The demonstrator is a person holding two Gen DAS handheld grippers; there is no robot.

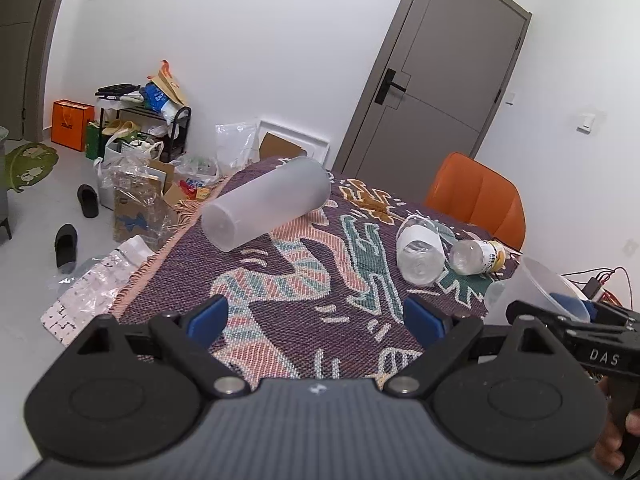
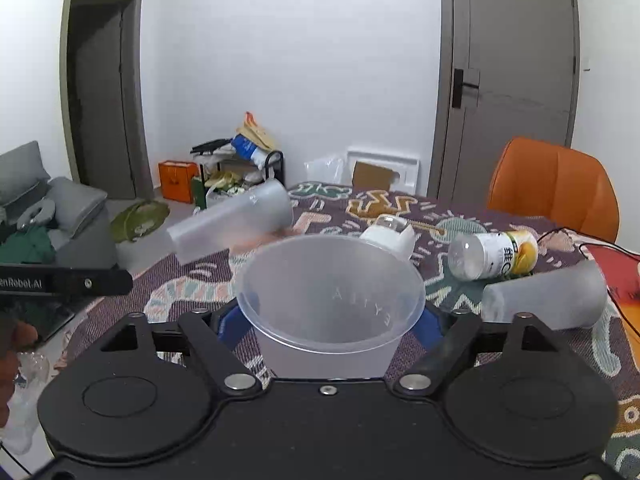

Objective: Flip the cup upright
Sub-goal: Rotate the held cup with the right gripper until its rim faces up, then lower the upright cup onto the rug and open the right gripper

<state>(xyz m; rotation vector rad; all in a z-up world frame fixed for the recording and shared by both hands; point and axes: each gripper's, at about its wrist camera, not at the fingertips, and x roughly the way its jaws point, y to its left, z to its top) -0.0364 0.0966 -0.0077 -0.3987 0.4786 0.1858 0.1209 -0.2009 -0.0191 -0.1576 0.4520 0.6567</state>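
Note:
My right gripper [image 2: 328, 320] is shut on a frosted plastic cup [image 2: 330, 300], held mouth up just above the patterned tablecloth [image 2: 192, 280]; it also shows at the right edge of the left wrist view [image 1: 532, 292]. A taller frosted cup [image 1: 266, 204] lies on its side at the table's far left corner, also in the right wrist view [image 2: 232, 220]. Another frosted cup [image 2: 548, 296] lies on its side to the right. My left gripper [image 1: 316, 316] is open and empty above the cloth, its blue pads [image 1: 210, 316] wide apart.
Two clear bottles lie on the cloth: a white-labelled one [image 1: 420, 250] and a yellow-labelled one [image 1: 478, 256]. An orange chair [image 1: 478, 196] stands behind the table. Bags, boxes and slippers [image 1: 66, 244] litter the floor at left. Cables [image 2: 592, 248] run at the right edge.

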